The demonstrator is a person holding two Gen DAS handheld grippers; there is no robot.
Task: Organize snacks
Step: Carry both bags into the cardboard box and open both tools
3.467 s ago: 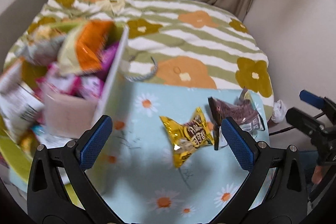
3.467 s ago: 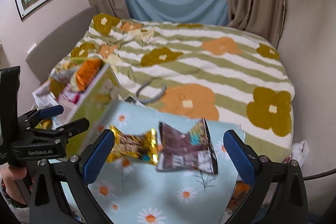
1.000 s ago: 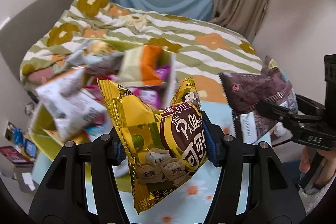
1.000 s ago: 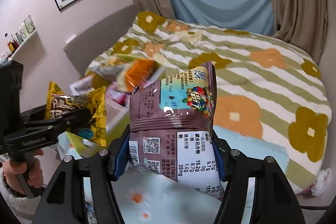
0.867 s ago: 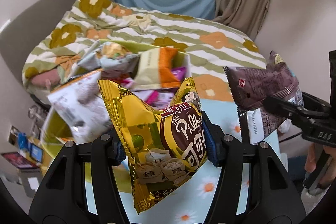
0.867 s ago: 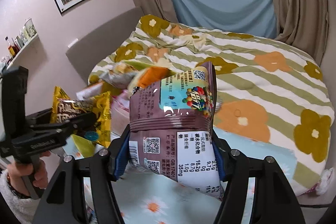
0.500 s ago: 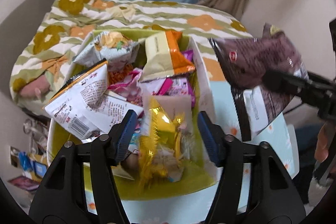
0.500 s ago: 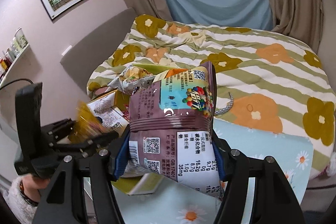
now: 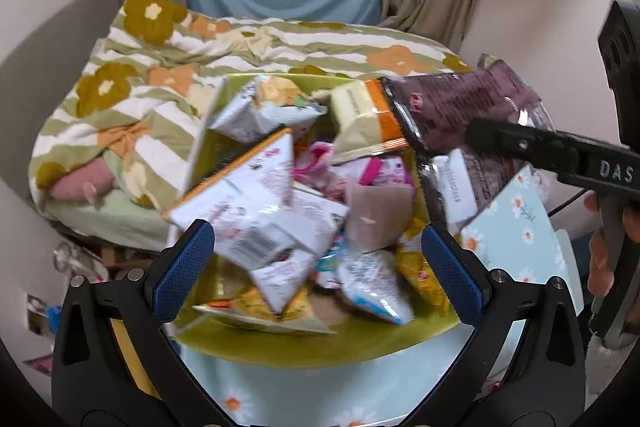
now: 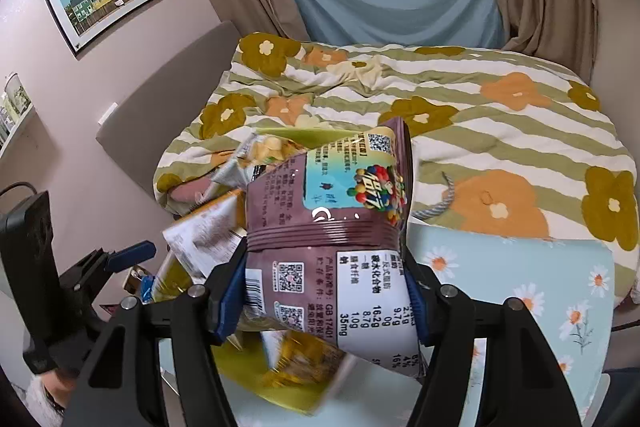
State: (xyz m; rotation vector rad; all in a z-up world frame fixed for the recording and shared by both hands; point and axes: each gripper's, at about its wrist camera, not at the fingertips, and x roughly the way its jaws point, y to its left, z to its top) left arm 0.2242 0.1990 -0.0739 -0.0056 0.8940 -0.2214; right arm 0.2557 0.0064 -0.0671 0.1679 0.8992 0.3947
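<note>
the left gripper point(image 9: 316, 263) is opening, empty, over the box point(image 9: 280, 343); the right gripper point(image 10: 326, 291) pinches the brown bag point(image 10: 332, 227), probably to drop next.

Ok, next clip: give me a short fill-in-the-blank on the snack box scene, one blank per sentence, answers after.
1. The right gripper is shut on a ____-coloured snack packet.
2. The left gripper has jaws that are opening, with ____ between them.
3. The snacks are piled in a box whose inside is ____.
4. The cloth under the box is pale blue with a ____ print.

Answers: brown; nothing; yellow-green; daisy
</note>
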